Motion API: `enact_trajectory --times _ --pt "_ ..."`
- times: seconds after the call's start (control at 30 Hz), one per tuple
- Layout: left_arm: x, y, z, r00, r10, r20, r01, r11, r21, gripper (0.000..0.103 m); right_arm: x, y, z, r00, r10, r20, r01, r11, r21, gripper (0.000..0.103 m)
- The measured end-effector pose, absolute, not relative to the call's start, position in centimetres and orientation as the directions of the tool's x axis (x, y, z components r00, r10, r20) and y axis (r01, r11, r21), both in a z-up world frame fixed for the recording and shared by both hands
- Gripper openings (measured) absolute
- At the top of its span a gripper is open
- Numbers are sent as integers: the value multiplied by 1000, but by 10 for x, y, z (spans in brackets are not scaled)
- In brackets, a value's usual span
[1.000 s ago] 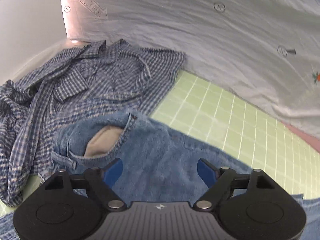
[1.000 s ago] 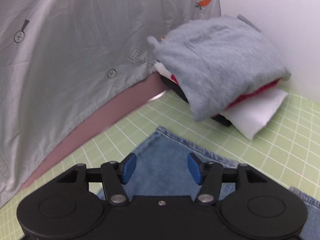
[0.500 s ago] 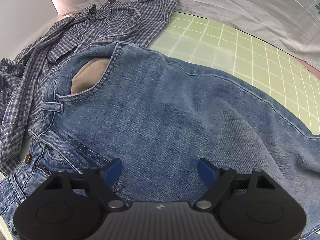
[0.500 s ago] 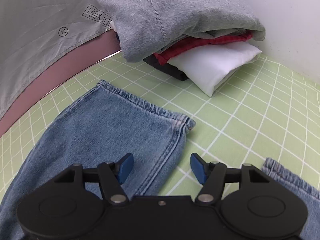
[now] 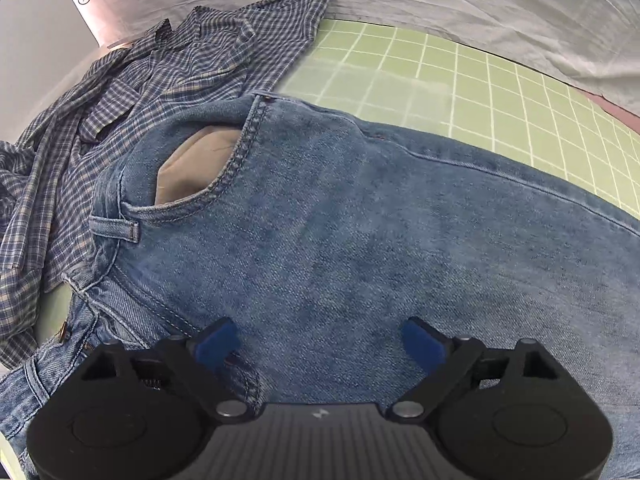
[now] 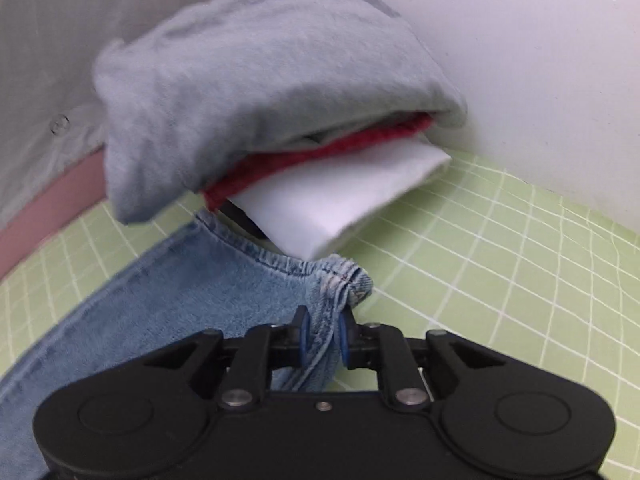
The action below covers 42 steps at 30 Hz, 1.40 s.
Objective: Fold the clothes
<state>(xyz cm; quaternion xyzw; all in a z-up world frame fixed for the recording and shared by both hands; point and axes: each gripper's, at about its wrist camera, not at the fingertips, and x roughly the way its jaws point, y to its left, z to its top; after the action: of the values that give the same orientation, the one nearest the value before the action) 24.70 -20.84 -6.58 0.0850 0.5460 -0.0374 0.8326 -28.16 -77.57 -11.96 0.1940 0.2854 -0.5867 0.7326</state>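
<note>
Left wrist view: my left gripper [image 5: 320, 344] sits at the bottom of the frame with its blue pads spread wide, nothing between them, hovering over the hip of the jeans [image 5: 360, 248]. I cannot tell whether the pads touch the denim. The jeans fill the middle and lower part of the frame, lying on the green grid mat [image 5: 460, 80]. Their front pocket [image 5: 192, 168] gapes left of centre, showing a tan lining, with a belt loop [image 5: 114, 229] just below it and the fly buttons at the lower left. A crumpled blue checked shirt [image 5: 140, 92] lies in the upper left, its edge under the waistband. A wrinkled grey sheet [image 5: 440, 4] runs across the top of the frame.

On the right wrist view, my right gripper [image 6: 323, 338] is clamped on the side seam of a jeans leg, just short of the hem [image 6: 280, 258]. The leg stretches away to the lower left over the mat. The hem lies against a stack of folded clothes [image 6: 280, 120] in the upper middle: a grey top [image 6: 260, 80] on top, something red [image 6: 320, 152] under it, then a white piece [image 6: 344, 196], with something dark at the very bottom. This view is a little blurred.
</note>
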Motion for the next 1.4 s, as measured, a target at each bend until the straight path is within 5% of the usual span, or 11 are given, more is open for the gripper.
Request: enact_trajectory --times 0.17,0.27,0.6,0.97,1.4 --pt "249 -206 -65 398 16 -917 147 986 81 92 -286 -761 -123 108 -740 -664 972 219 -86 66" --pt "247 -202 -62 401 0 -916 140 988 62 92 -288 -752 -125 83 -735 -673 972 209 -108 74" --pt "214 -143 -31 475 -85 -876 72 996 -57 92 -246 -658 -119 196 -705 -681 912 387 -138 84" --pt "117 -33 -40 466 -32 -884 -104 990 -91 92 -296 -594 -124 269 -569 -777 883 467 -37 90" --pt "48 -60 -43 443 -46 -895 -81 993 -91 92 -392 -605 -130 212 -581 -785 900 429 -74 94"
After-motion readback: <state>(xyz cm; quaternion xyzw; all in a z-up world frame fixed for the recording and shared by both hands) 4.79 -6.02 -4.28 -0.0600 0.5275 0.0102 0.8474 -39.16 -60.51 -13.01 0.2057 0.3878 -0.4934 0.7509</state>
